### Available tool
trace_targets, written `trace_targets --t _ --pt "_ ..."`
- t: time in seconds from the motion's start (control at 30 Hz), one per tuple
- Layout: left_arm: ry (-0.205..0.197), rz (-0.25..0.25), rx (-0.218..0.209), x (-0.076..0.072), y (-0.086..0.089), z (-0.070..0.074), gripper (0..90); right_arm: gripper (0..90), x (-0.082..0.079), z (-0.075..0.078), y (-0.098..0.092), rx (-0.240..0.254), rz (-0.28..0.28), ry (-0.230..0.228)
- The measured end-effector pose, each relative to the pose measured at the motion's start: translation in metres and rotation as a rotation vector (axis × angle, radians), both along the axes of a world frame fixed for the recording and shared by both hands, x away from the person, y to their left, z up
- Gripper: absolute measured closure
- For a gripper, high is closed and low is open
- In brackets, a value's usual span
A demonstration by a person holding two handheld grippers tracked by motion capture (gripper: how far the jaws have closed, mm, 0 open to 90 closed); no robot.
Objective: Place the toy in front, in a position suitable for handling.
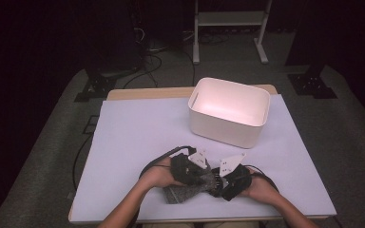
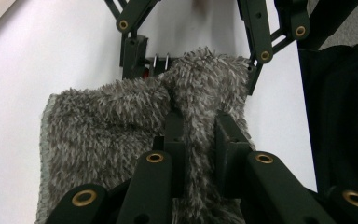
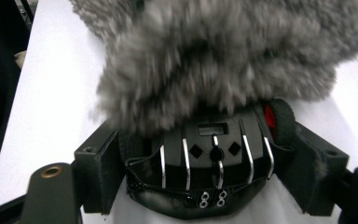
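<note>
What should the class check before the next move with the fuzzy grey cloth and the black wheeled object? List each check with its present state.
1. Left gripper shut on the fuzzy grey cloth: ok.
2. Right gripper clamped on the black wheeled object, one jaw at each side: ok.
3. Cloth lies over the object's far end: ok.
4. Cloth free of the object's metal wires: cannot tell.
5. White bin upright and open on the table: ok.
</note>
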State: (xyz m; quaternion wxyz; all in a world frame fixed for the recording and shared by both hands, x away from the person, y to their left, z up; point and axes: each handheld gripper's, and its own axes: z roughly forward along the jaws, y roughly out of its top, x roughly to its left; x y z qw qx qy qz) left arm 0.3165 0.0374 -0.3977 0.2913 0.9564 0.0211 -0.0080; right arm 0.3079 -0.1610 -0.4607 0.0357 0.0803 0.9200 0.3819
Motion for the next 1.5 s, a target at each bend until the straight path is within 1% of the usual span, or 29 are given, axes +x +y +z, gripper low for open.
trace_targets --t 0.07,0.17,0.3,0.33,0.37,0.4,0.43,0.47,0.6,0.73,0.87,0.93,1.0,1.07,1.13,1.3,1.37,1.4,1.5 --pt "0.000 -0.002 0.007 0.000 0.003 0.001 78.0 22.6 0.000 0.000 0.000 0.000 0.003 -0.003" --pt "0.007 0.022 0.014 0.000 0.016 0.000 77.9 22.7 0.000 0.000 0.000 0.000 0.005 -0.006" --pt "0.015 0.085 0.025 0.005 0.043 -0.002 77.7 22.7 -0.001 0.001 0.001 -0.006 0.007 -0.014" --pt "0.016 0.097 0.026 0.006 0.047 -0.002 77.5 22.7 -0.001 0.001 0.001 -0.005 0.009 -0.021" --pt "0.011 0.111 0.039 0.008 0.052 -0.002 77.5 22.6 -0.001 0.001 0.001 -0.007 0.009 -0.022" --pt "0.005 0.118 0.043 0.010 0.055 -0.002 77.5 22.6 -0.001 0.001 0.001 -0.008 0.008 -0.024" --pt "0.008 0.130 0.045 0.011 0.058 -0.002 77.5 22.6 -0.001 0.001 0.001 -0.007 0.012 -0.029" --pt "0.014 0.137 0.036 0.012 0.059 -0.003 77.5 22.6 -0.002 0.002 0.002 -0.011 0.011 -0.030" --pt "0.030 0.129 0.019 0.015 0.051 -0.004 77.5 22.6 -0.002 0.002 0.002 -0.015 0.015 -0.042" --pt "0.027 0.102 0.013 0.019 0.032 -0.003 77.5 22.6 -0.004 0.003 0.003 -0.018 0.014 -0.047" --pt "0.022 0.062 0.012 0.020 0.011 -0.002 77.4 22.7 -0.003 0.003 0.003 -0.018 0.017 -0.051" --pt "0.015 0.054 0.020 0.020 0.007 -0.001 77.4 22.6 -0.003 0.002 0.002 -0.014 0.017 -0.048" --pt "0.019 0.056 0.021 0.020 0.009 -0.001 77.4 22.7 -0.003 0.002 0.002 -0.009 0.015 -0.044" --pt "0.017 0.070 0.030 0.020 0.016 -0.001 77.4 22.7 -0.003 0.002 0.002 -0.010 0.018 -0.048" --pt "0.017 0.087 0.037 0.022 0.026 -0.002 77.5 22.7 -0.003 0.002 0.002 -0.010 0.018 -0.048" --pt "0.022 0.154 0.045 0.026 0.055 -0.004 77.3 22.7 -0.003 0.002 0.002 -0.013 0.017 -0.050" --pt "0.036 0.169 0.032 0.027 0.059 -0.005 77.3 22.7 -0.003 0.002 0.003 -0.014 0.016 -0.051" --pt "0.036 0.166 0.029 0.028 0.059 -0.005 77.3 22.7 -0.003 0.003 0.003 -0.015 0.015 -0.049" --pt "0.040 0.156 0.018 0.029 0.050 -0.005 77.3 22.7 -0.003 0.002 0.002 -0.010 0.017 -0.047"
